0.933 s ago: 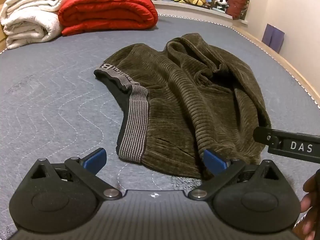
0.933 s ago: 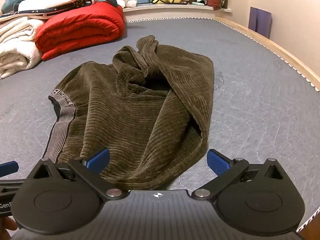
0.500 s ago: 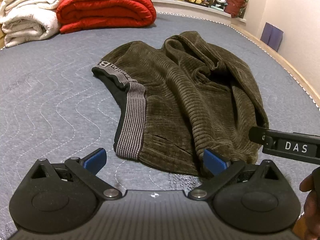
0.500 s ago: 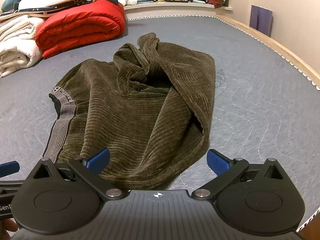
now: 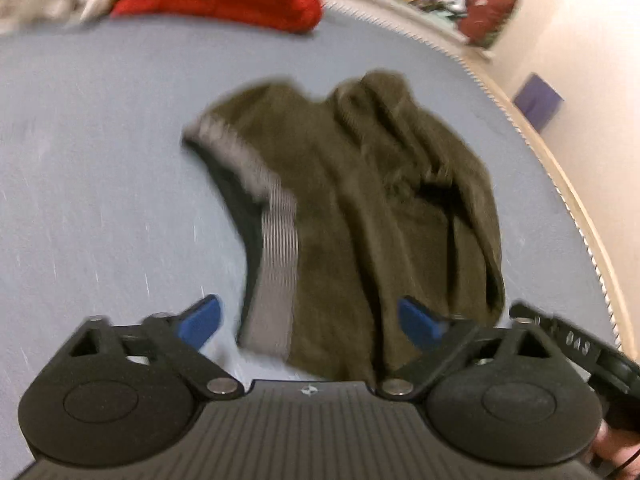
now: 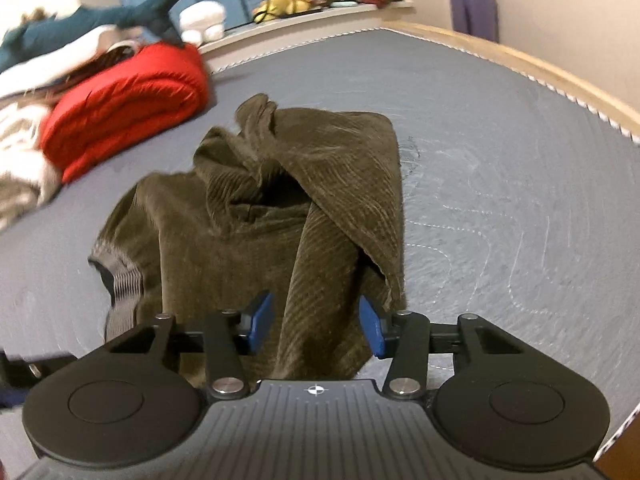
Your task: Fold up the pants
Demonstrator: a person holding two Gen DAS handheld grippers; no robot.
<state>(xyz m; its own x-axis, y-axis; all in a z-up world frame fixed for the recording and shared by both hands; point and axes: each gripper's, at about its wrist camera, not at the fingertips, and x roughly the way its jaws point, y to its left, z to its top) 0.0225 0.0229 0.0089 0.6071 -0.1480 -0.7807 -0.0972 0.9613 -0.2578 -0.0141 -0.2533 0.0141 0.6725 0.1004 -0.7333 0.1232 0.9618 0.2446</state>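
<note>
Olive-brown corduroy pants (image 5: 360, 220) lie crumpled on the grey quilted mattress (image 5: 100, 160), their grey striped waistband (image 5: 280, 248) toward the left. My left gripper (image 5: 310, 324) is at the pants' near edge. Its jaws are closing, still wide, with the waistband end and fabric between the pads. In the right wrist view, the pants (image 6: 240, 248) reach down to my right gripper (image 6: 315, 324). Its jaws are closing around a raised fold of fabric, and the blue pads (image 6: 258, 322) stand close beside the fold without squeezing it. The right gripper's body (image 5: 568, 344) shows at the left view's right edge.
A folded red quilt (image 6: 120, 112) and white blankets (image 5: 40, 0) lie at the mattress's far left. A shark plush (image 6: 100, 20) and other soft toys (image 6: 296, 0) sit on the ledge behind. A wooden bed edge (image 6: 520, 60) runs along the right.
Both grippers have moved in over the near edge of the pants. Both pairs of jaws have narrowed, the right much more, and a fold now lies between its pads.
</note>
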